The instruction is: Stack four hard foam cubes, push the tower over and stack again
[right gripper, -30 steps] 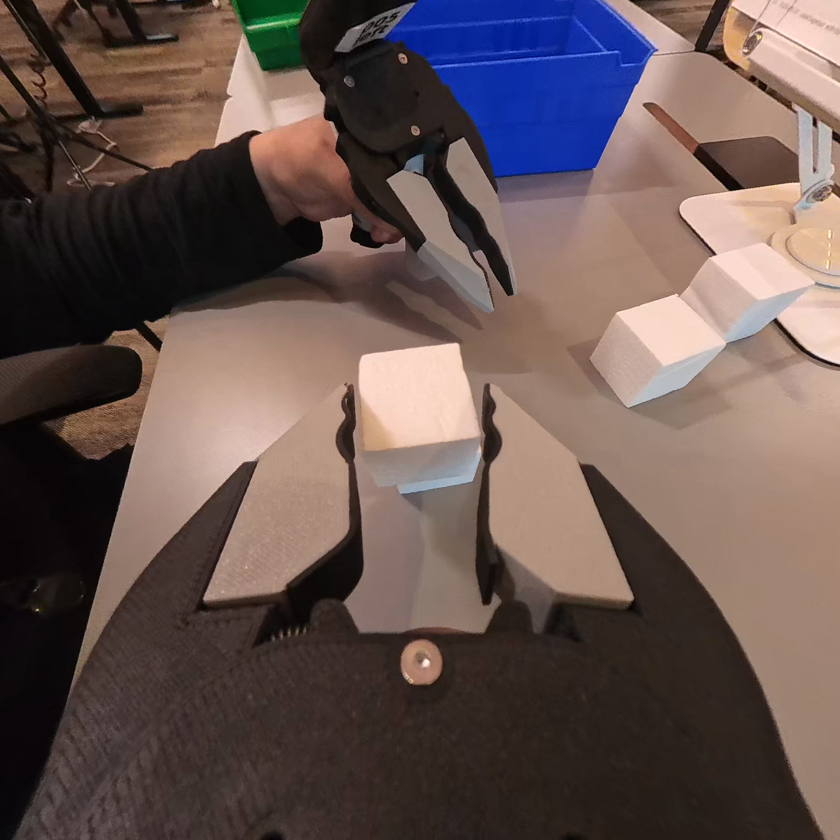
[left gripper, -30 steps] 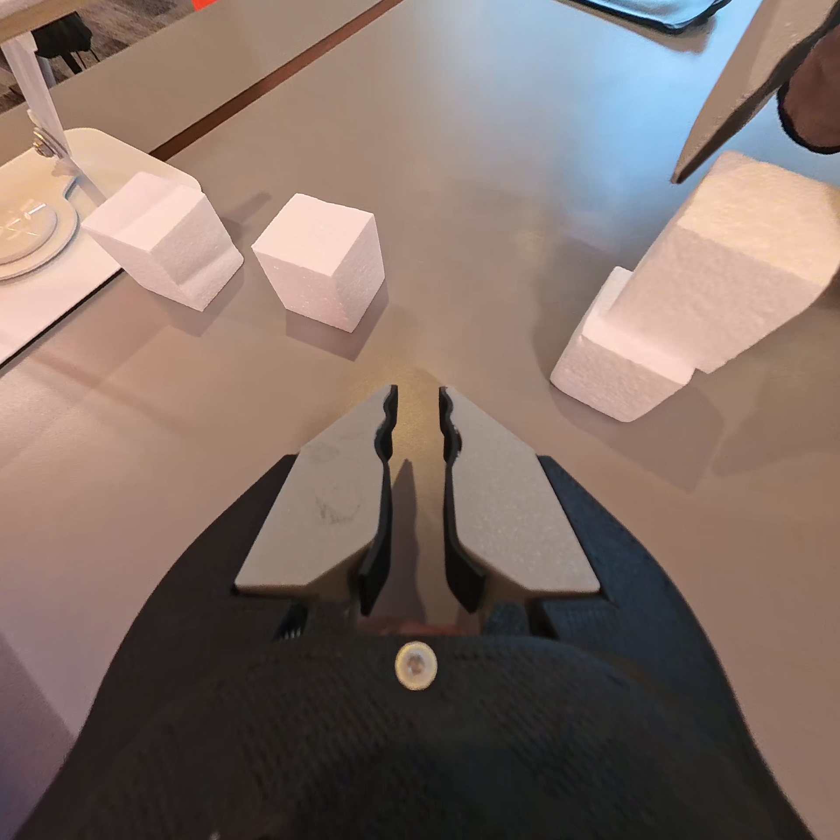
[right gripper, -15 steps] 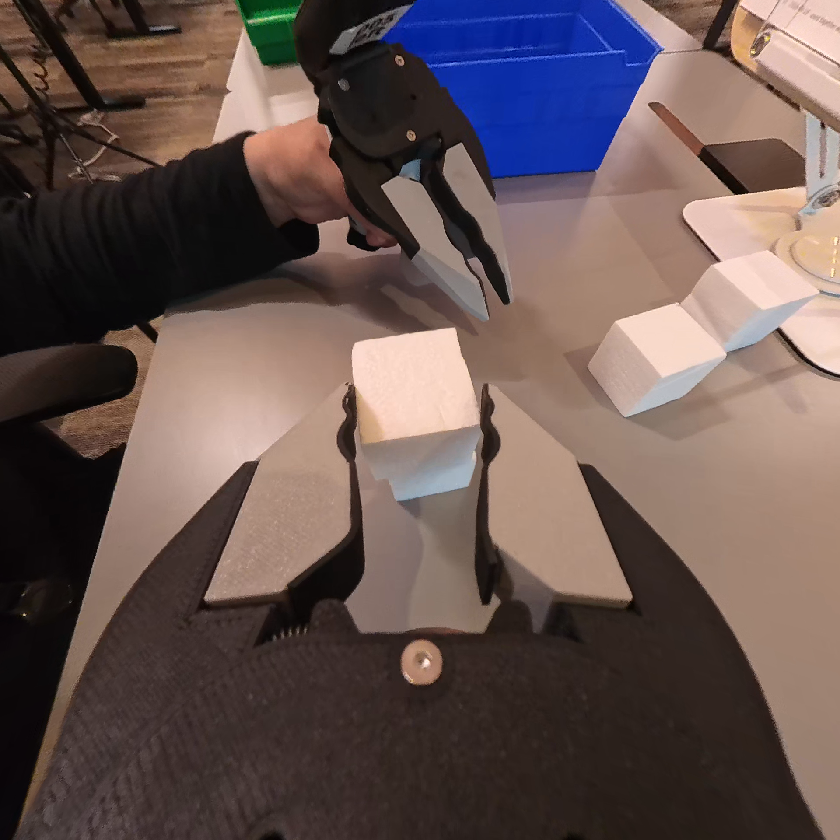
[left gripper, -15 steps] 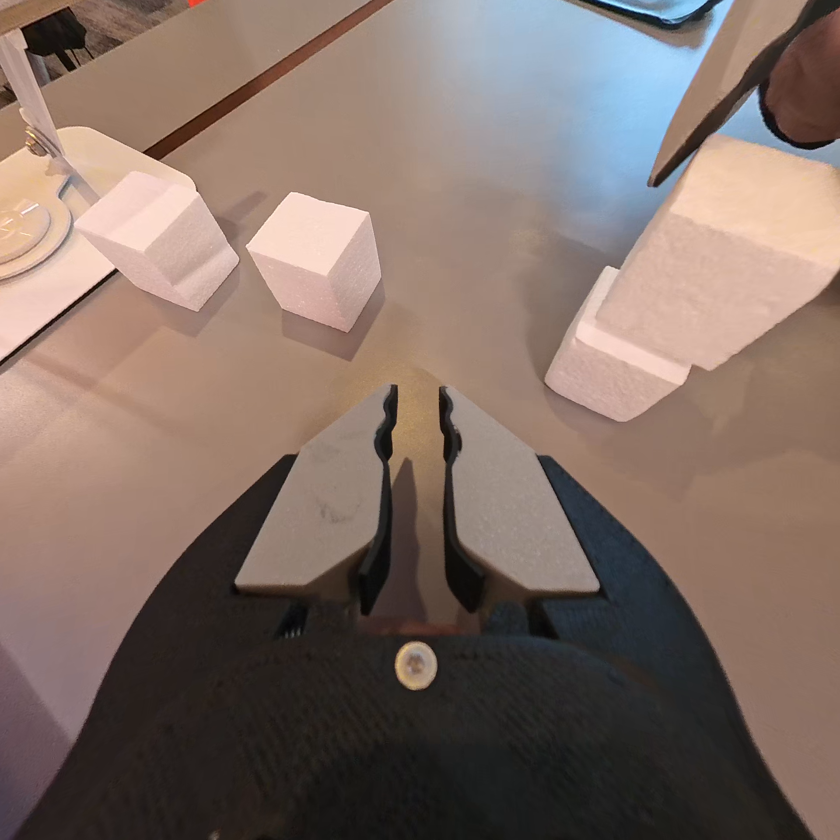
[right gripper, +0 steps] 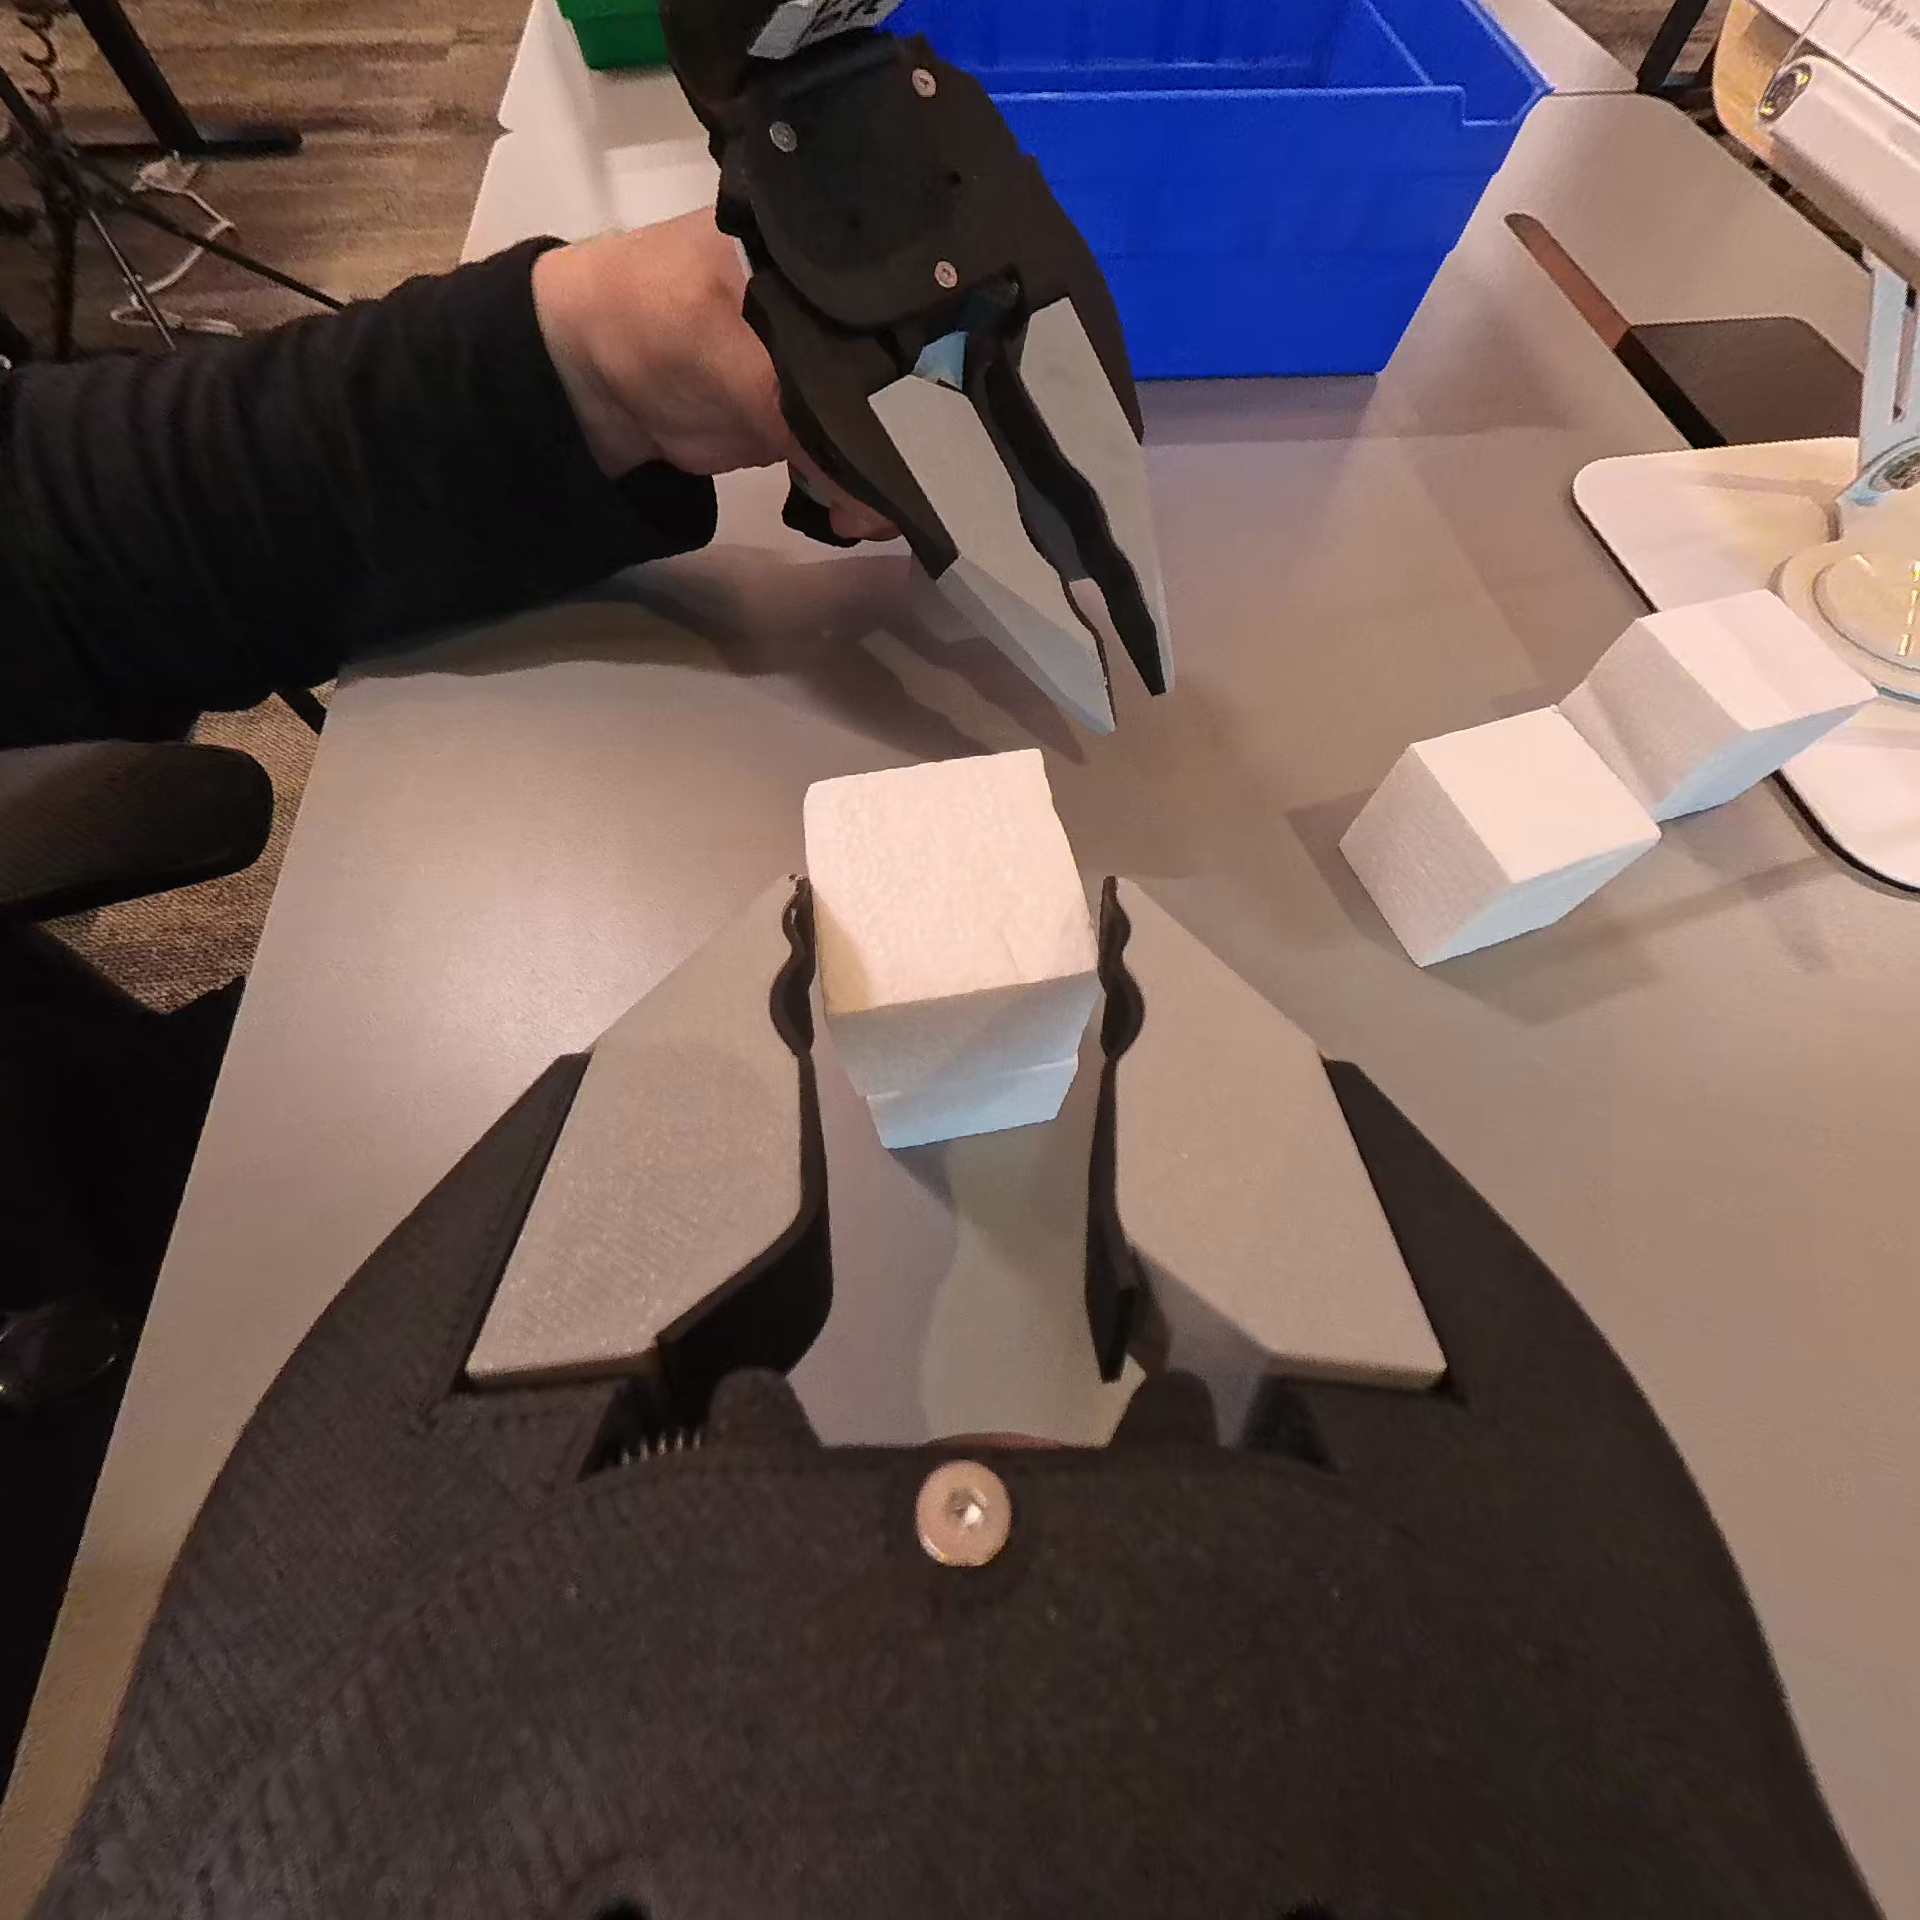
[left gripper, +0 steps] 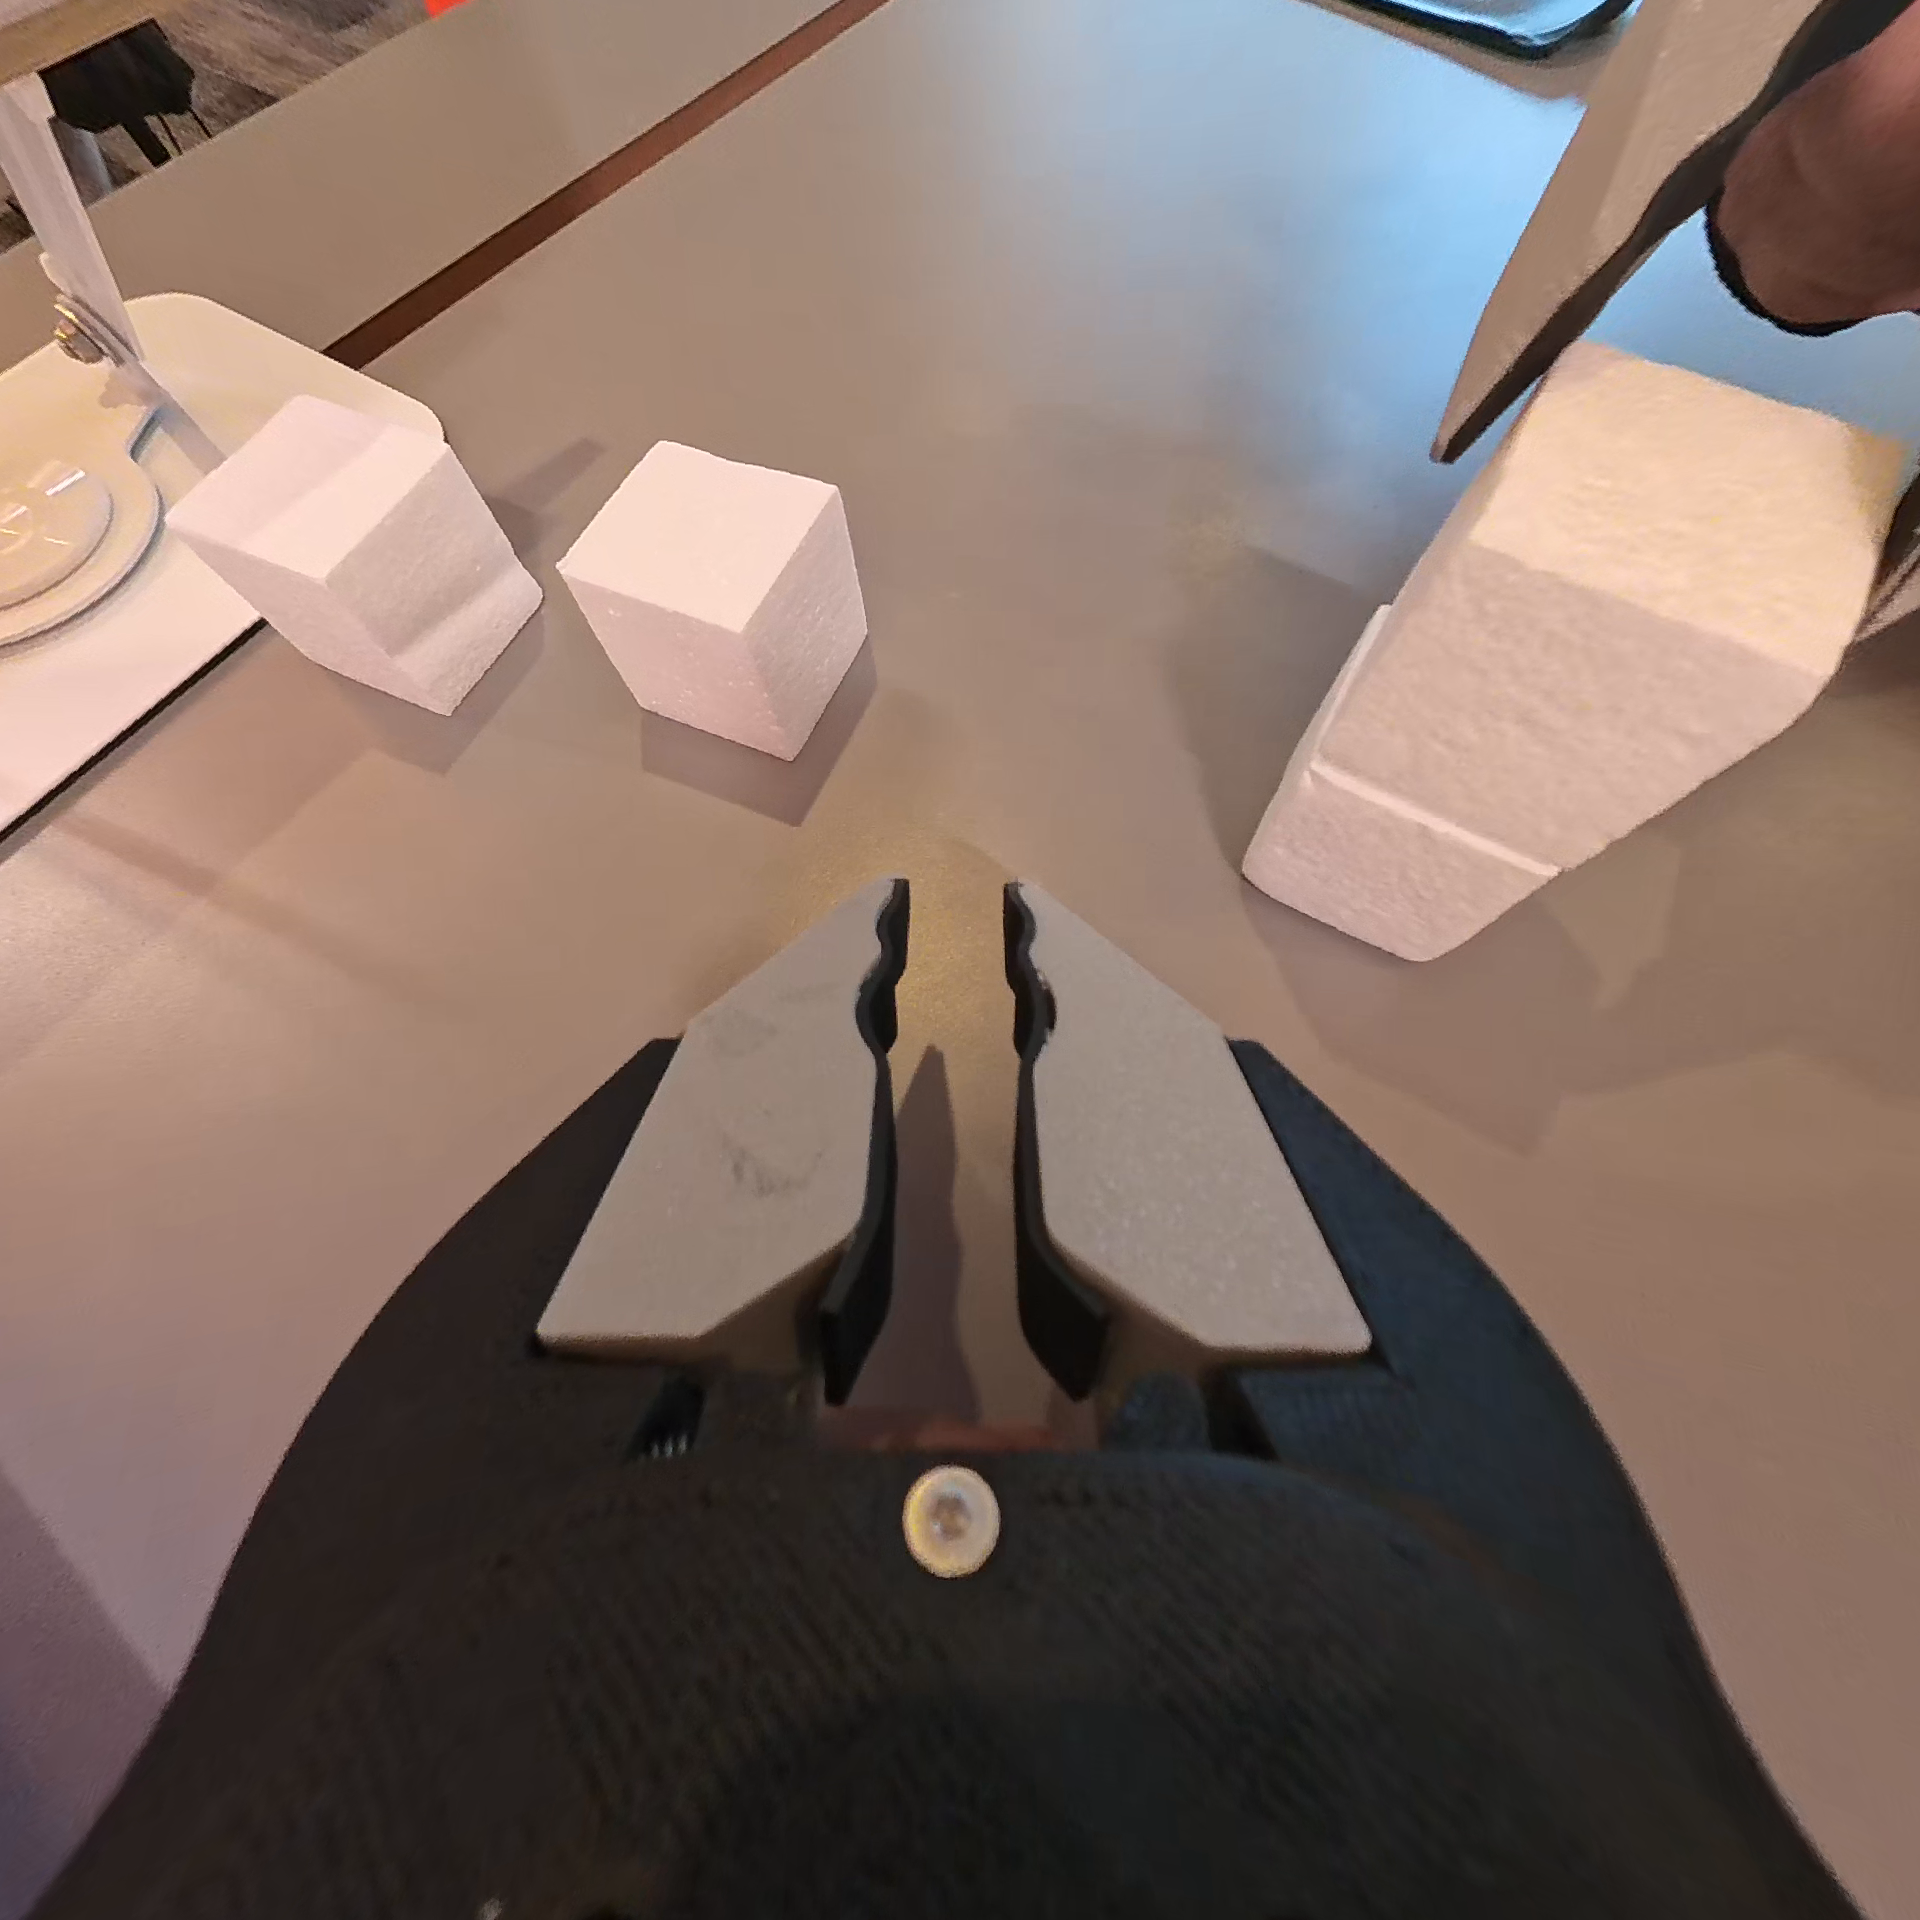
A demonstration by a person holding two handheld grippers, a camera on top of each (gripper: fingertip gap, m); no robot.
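Note:
My right gripper is shut on a white foam cube and holds it on top of a second cube, nearly squared up with it. This pair also shows in the left wrist view, with the upper cube on the lower cube. My left gripper is shut and empty and hovers above the table; in the right wrist view it hangs just beyond the pair. Two more cubes lie to the side, the nearer cube flat on the table, the farther cube tilted against a white base.
A white stand base sits at the table's right side, also in the left wrist view. A blue bin and a green bin stand at the far end. A dark flat object lies near the base. Left tips to right tips: about 11 cm.
My right gripper has shifted the held cube over the lower cube, so the two line up more closely. My left gripper has stayed shut and drifted slightly.

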